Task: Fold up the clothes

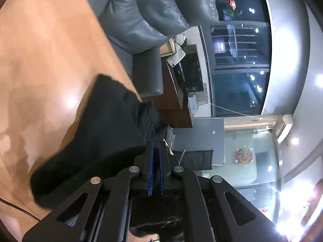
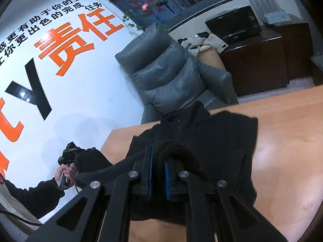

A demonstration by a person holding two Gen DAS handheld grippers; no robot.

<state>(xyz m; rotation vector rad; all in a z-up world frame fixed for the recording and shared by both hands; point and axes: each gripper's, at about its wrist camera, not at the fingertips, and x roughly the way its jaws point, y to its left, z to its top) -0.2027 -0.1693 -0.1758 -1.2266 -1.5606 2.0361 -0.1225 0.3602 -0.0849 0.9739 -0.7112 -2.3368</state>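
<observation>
A: What fills the left side of the left wrist view?
B: A wooden table [image 1: 44,60], with the black garment [image 1: 105,125] spread over its lower middle. A grey armchair [image 1: 141,14] sits at the top.
A: And the claws?
B: The left gripper [image 1: 155,141] is clamped on a bunch of the garment. The right gripper [image 2: 158,151] pinches a thick rolled edge at lower centre.

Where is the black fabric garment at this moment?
The black fabric garment lies partly on the orange-brown wooden table, at the edge facing the grey leather armchair. The left claw and right claw each pinch one part of it.
</observation>
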